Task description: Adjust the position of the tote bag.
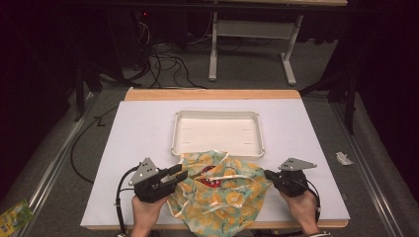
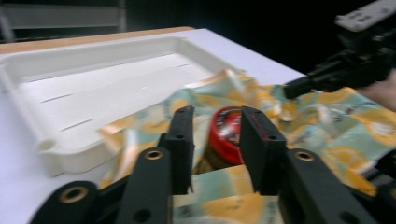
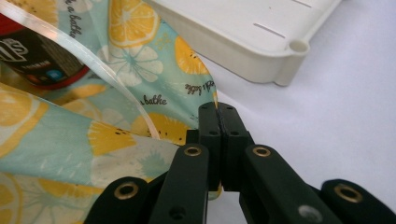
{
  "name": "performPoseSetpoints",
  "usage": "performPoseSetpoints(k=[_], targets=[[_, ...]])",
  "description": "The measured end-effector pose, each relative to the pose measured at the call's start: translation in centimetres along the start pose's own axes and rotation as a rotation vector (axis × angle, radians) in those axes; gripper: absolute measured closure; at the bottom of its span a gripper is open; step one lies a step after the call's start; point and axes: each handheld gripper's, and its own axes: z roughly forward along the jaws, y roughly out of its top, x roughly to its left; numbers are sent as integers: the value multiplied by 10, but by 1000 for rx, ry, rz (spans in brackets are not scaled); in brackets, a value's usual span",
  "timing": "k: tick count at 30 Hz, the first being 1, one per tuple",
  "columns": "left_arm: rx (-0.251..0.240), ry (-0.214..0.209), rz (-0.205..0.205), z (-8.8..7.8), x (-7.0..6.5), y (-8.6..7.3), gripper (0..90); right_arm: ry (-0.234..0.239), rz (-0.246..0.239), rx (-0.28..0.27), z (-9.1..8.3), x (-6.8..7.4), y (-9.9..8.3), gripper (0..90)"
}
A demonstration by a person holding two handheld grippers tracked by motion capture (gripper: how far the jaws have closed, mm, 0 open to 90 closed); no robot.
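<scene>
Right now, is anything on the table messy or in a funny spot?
Yes. The lemon-print bag lies crumpled, hanging over the table's near edge and touching the white tray. A red-lidded jar lies on its side in the bag's mouth. The right hand-held gripper pinches the bag's edge.

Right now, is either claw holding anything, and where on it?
Right claw is shut on the lemon-print bag at its edge. Left claw is open over the bag's mouth, holding nothing.

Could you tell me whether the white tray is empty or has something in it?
Empty: the tray's floor is bare; the lemon-print bag only overlaps its near rim.
</scene>
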Motion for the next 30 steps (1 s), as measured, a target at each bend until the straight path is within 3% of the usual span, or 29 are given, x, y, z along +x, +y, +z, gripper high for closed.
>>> performPoseSetpoints(k=[2,7,13,18,23,30], targets=[[15,50,-35,2,7,-4,552,-10,3,12,3,-3,-2,900],[54,98,-72,6,16,-11,493,-21,6,27,7,-5,-3,900],[92,101,-122,14,25,-20,480,-34,2,52,14,-8,-4,900],[128,70,-120,20,29,-24,607,-45,2,71,20,-10,-6,900],[135,33,-104,22,29,-25,848,-43,4,71,22,-10,-7,878],[125,12,-93,21,27,-25,893,-46,-10,24,8,-3,-1,788]])
